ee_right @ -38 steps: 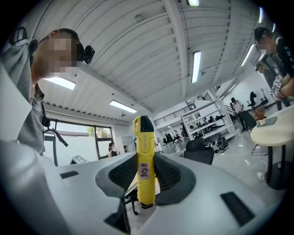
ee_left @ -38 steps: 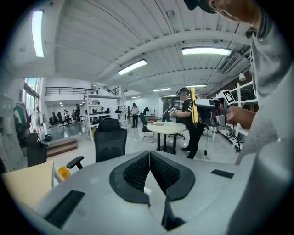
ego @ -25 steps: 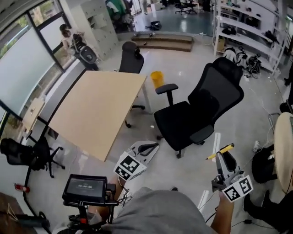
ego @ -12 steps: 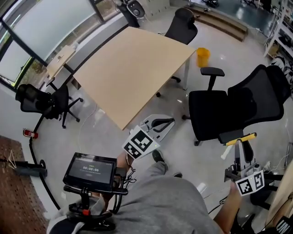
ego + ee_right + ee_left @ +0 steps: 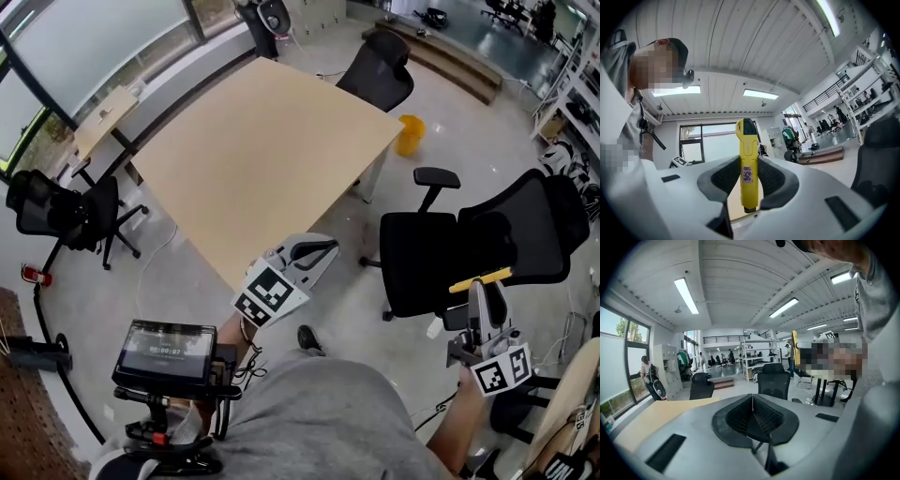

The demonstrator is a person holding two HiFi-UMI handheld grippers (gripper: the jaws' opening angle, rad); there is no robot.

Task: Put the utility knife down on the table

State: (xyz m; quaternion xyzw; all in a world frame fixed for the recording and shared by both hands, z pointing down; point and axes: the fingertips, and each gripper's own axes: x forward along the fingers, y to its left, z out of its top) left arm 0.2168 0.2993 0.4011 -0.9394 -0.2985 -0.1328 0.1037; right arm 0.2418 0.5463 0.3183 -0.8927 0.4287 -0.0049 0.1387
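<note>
Head view, steeply down on a pale wooden table. Right of the table's near corner and well apart from it: right gripper, clamped on a yellow utility knife. Held up in the air in front of a black office chair, not on the table. Lying crosswise above the jaw tips, slightly tilted.

Right gripper view: right gripper closed tight on the utility knife. Dark pads pressed against both of its flat sides, its black-tipped end standing up past the jaws, a small sticker on the yellow body.

Just off the table's near corner: left gripper, white, marker cube toward the person.

Left gripper view: left gripper with jaws shut together and empty, tan table top low at the left.

Beyond the table's far right corner: yellow bin. Past the table's far edge: second black chair.
</note>
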